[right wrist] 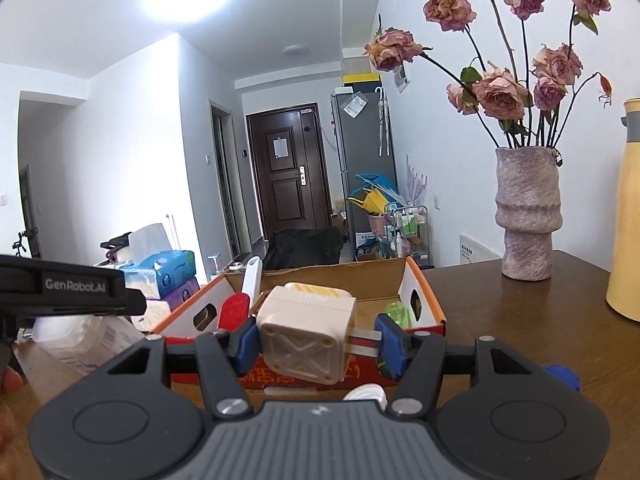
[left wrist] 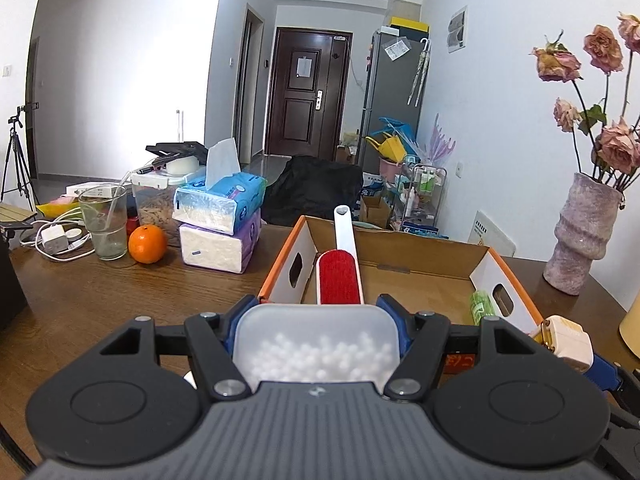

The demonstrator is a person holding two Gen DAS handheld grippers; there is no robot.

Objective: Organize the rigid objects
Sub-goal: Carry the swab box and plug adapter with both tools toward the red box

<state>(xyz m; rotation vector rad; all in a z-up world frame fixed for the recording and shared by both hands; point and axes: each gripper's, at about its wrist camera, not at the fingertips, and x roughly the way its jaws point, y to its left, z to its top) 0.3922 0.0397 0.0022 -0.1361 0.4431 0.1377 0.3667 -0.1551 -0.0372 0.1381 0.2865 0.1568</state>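
Note:
My left gripper [left wrist: 318, 316] is shut on a translucent plastic box of small white beads [left wrist: 316, 348], held at the near edge of an open cardboard box [left wrist: 420, 280]. A red lint brush with a white handle [left wrist: 340, 272] and a green item [left wrist: 482, 306] lie inside the cardboard box. My right gripper [right wrist: 318, 344] is shut on a cream cube-shaped plug adapter [right wrist: 306, 334], held just in front of the same cardboard box [right wrist: 424, 300]. The adapter also shows in the left wrist view [left wrist: 568, 340].
On the wooden table [left wrist: 120, 300] stand tissue packs [left wrist: 218, 220], an orange [left wrist: 147, 244], a glass [left wrist: 104, 222], a food jar and chargers at left. A vase of dried roses [right wrist: 526, 216] and a yellow jug [right wrist: 626, 216] stand at right.

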